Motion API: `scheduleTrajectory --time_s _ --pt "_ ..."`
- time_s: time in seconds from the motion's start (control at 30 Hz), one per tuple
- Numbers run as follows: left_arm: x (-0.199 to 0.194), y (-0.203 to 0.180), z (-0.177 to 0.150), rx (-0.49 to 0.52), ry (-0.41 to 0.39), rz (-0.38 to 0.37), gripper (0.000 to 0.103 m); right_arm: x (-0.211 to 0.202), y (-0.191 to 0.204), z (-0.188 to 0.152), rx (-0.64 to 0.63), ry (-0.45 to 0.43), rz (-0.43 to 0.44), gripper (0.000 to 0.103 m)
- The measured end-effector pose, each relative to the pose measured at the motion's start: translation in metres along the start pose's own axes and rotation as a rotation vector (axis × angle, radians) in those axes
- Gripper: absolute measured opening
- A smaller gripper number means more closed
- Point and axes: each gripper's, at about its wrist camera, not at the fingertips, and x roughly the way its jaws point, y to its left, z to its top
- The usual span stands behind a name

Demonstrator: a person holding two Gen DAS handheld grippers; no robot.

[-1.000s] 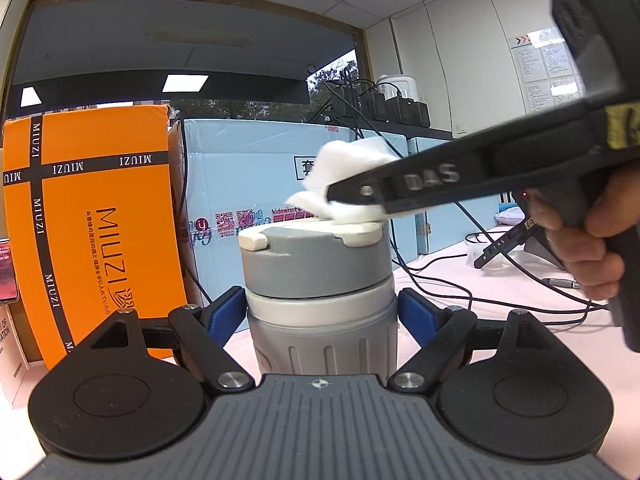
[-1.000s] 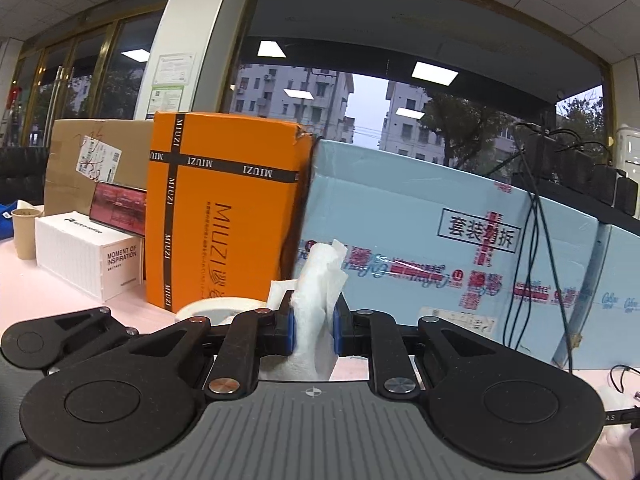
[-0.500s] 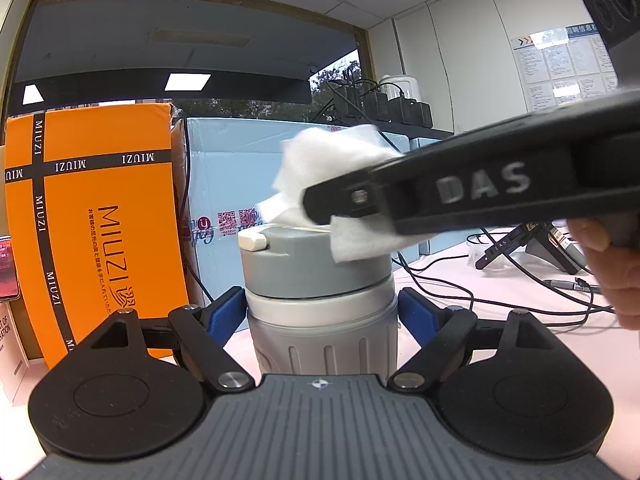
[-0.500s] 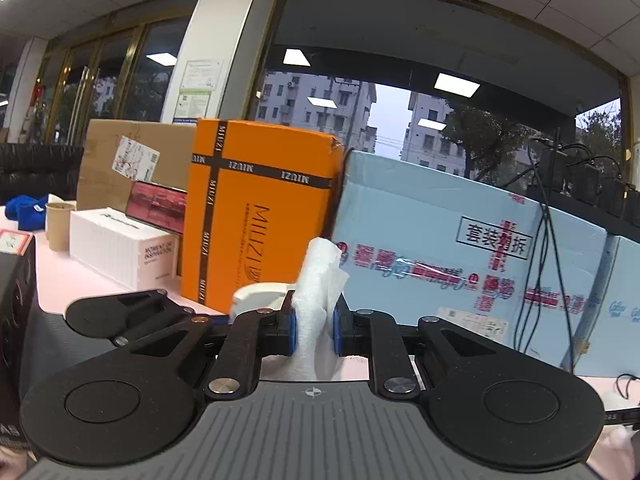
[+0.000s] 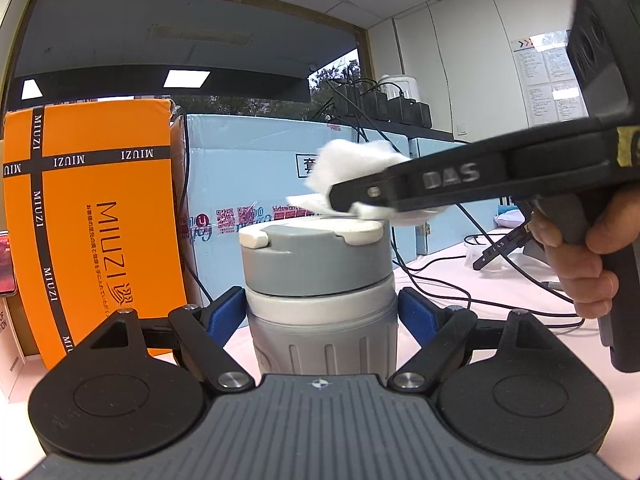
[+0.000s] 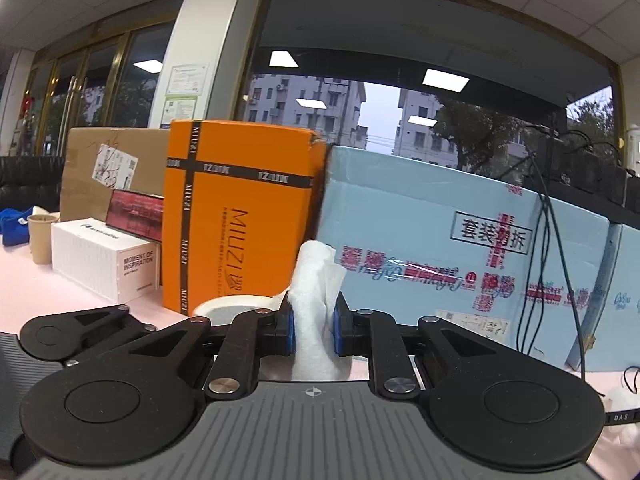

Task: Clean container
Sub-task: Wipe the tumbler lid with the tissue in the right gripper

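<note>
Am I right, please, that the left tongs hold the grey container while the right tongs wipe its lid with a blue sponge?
Not quite: the right tongs grip a white paper towel, as both wrist views show. The left tongs do hold the grey container.

Container (image 5: 320,304) grey with a white band and ribbed lower body, lid (image 5: 316,256) grey with white tabs. Tissue (image 6: 316,280) white. Claw pads (image 5: 416,312) blue on black links. Box (image 6: 236,216) orange with black MIUZI straps; far box (image 6: 460,248) pale blue with red print. Worktop (image 5: 500,292) pale pink.
</note>
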Motion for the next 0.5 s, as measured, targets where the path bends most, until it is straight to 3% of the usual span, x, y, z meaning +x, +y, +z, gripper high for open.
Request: scheduleTrajectory --time_s 0.27,0.47,0.5 --pt "-0.001 -0.001 0.000 0.008 -0.011 0.041 0.089 -0.007 -0.052 -0.025 0.251 -0.067 0.029 0.016" --pt "-0.002 -0.018 0.001 0.094 -0.024 0.090 0.090 0.001 -0.098 -0.056 0.555 -0.119 0.138 0.016" --pt "-0.004 -0.023 0.002 0.116 -0.035 0.105 0.095 -0.003 -0.102 -0.059 0.581 -0.124 0.151 0.016"
